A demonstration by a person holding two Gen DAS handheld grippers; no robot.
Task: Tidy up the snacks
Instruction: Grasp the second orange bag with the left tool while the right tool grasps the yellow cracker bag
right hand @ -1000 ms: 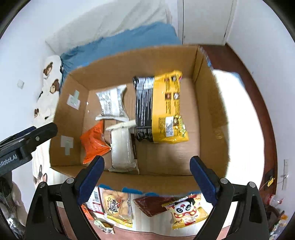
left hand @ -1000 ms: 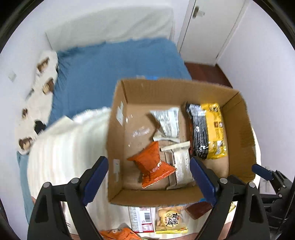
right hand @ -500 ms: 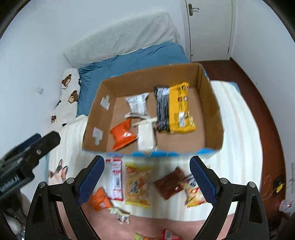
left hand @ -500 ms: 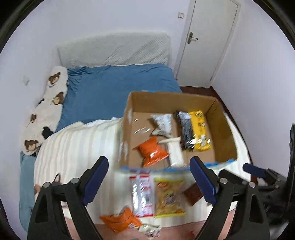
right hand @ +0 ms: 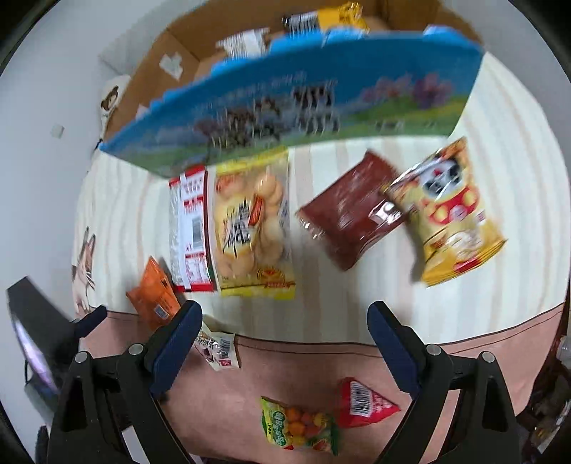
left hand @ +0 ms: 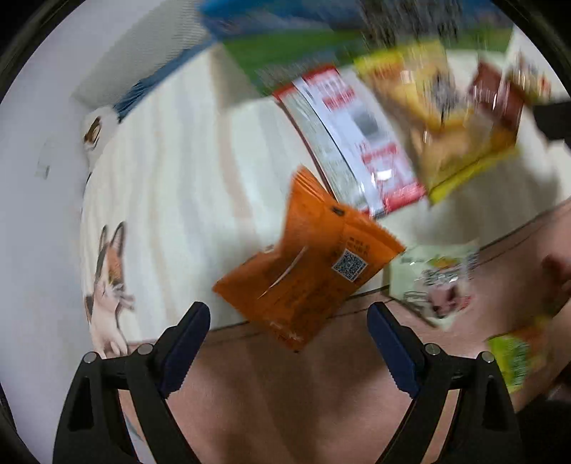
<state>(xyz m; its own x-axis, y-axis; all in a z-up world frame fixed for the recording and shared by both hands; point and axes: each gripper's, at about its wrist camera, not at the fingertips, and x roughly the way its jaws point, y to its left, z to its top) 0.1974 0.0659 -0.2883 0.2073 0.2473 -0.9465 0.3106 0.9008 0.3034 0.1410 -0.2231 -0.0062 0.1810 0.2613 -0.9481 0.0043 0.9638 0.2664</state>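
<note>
Snacks lie scattered on a cream striped blanket (right hand: 321,307) with a pink border, in front of a cardboard box (right hand: 157,71) whose near wall is printed blue with cows and grass.

- Orange packet (left hand: 307,264): on the blanket's near edge, partly over the pink border, just ahead of the left gripper (left hand: 288,342); also seen at the left in the right wrist view (right hand: 153,296).
- Red-and-white packet (right hand: 189,228): upright on the blanket, just beside the yellow biscuit bag (right hand: 253,221), both just in front of the box.
- Dark red packet (right hand: 349,210): right of the biscuit bag, its corner under the yellow panda bag (right hand: 449,214).
- Small white packet (right hand: 217,349): on the pink border, near the right gripper's left finger.
- Green fruit-candy bag (right hand: 296,424) and red triangular packet (right hand: 364,407): on the pink border, side by side, between the right gripper's fingers in the view.
- Box contents: a yellow-and-black bag (right hand: 332,18) and a white packet (right hand: 242,43), partly hidden by the printed wall.

Left gripper: jaws spread wide, nothing between the pads, pointing steeply down over the orange packet. Picture heavily blurred.

Right gripper (right hand: 285,342): jaws spread wide, holding nothing, aimed down over the blanket's near edge.
</note>
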